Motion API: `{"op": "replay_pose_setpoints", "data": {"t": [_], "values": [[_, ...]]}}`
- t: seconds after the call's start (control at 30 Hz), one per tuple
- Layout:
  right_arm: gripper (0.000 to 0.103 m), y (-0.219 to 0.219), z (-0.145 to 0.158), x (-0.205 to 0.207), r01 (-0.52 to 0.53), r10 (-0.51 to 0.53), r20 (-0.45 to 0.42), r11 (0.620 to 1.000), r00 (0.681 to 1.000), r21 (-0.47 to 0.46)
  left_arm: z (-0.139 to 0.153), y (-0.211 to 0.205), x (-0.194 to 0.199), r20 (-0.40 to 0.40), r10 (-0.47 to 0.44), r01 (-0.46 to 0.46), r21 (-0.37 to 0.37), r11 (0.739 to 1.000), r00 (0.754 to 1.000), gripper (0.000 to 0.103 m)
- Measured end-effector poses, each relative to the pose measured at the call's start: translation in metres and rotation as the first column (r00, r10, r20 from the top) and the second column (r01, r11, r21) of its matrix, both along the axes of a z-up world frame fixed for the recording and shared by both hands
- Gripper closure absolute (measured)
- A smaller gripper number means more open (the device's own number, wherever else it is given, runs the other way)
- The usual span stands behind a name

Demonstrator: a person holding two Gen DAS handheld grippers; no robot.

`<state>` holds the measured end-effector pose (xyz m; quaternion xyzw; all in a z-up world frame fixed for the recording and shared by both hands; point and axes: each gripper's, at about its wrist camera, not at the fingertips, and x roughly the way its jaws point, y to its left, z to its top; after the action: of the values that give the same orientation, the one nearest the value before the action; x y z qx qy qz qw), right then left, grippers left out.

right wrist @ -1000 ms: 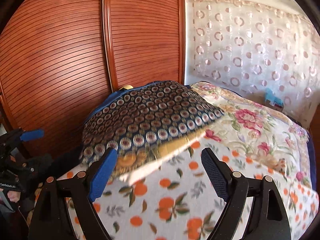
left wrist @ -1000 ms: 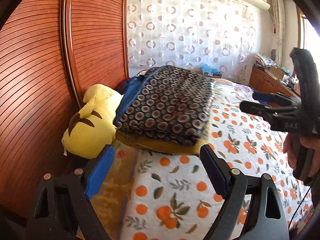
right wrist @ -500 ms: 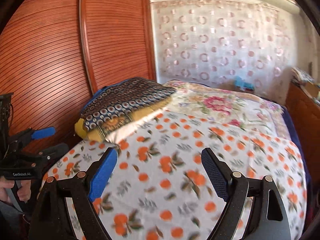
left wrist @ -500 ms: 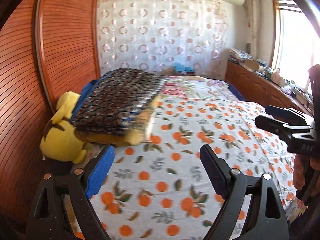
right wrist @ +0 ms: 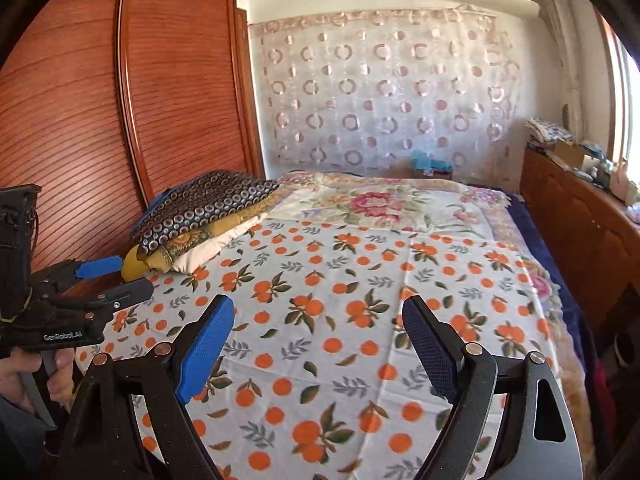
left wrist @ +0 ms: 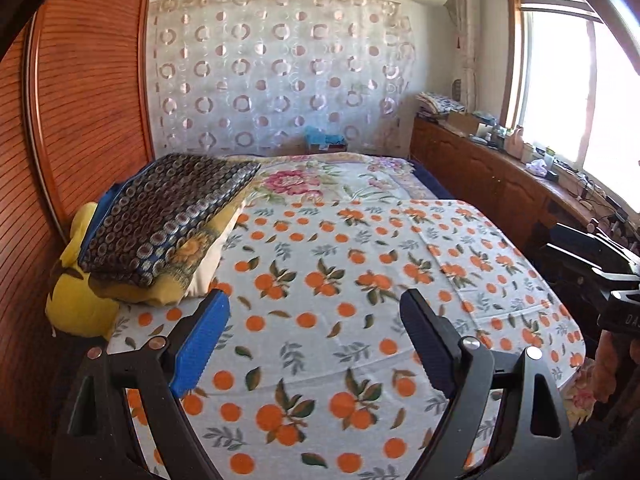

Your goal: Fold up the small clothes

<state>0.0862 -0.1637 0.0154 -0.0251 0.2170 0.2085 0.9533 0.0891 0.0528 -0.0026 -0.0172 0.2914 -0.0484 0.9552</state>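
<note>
An orange-print sheet (left wrist: pixel 340 280) covers the bed; a dark circle-patterned folded cloth (left wrist: pixel 168 208) lies on pillows at its far left corner, beside a yellow plush toy (left wrist: pixel 76 304). The left gripper (left wrist: pixel 316 336) and right gripper (right wrist: pixel 320 340) hover above the near edge, jaws spread wide, holding nothing.

Orange-print bedsheet (left wrist: pixel 320 312) — patterned pillow (left wrist: pixel 168 212) atop yellow plush toy (left wrist: pixel 76 304), beside wooden wardrobe (right wrist: pixel 120 120).

Orange-print sheet (left wrist: pixel 320 280) lies open ahead; folded pile (left wrist: pixel 160 216) blocks far-left corner.
</note>
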Motion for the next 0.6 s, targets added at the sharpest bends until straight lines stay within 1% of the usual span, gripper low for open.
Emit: {"op": "replay_pose_setpoints", "data": {"t": [0.13, 0.27, 0.3, 0.4, 0.6], "values": [[0.016, -0.017, 0.011, -0.021, 0.023, -0.023, 0.024, 1.0, 0.999, 0.013, 0.019, -0.012, -0.003, 0.031, -0.019, 0.019, -0.005, 1.0, 0.999, 0.015], [0.016, -0.024, 0.022, -0.038, 0.046, -0.047, 0.057, 0.999, 0.997, 0.025, 0.036, -0.021, -0.01, 0.066, -0.03, 0.031, -0.003, 1.0, 0.997, 0.015], [0.016, -0.024, 0.017, -0.037, 0.048, -0.05, 0.065, 0.998, 0.997, 0.03, 0.041, -0.023, -0.011, 0.074, -0.031, 0.031, -0.001, 1.0, 0.997, 0.015], [0.016, -0.027, 0.025, -0.047, 0.061, -0.066, 0.095, 0.997, 0.993, 0.048, 0.053, -0.028, -0.019, 0.102, -0.029, 0.029, 0.004, 1.0, 0.994, 0.015], [0.016, -0.037, 0.024, -0.063, 0.088, -0.097, 0.148, 0.994, 0.984, 0.062, 0.072, -0.027, -0.038, 0.152, -0.01, 0.01, 0.005, 1.0, 0.988, 0.015]]}}
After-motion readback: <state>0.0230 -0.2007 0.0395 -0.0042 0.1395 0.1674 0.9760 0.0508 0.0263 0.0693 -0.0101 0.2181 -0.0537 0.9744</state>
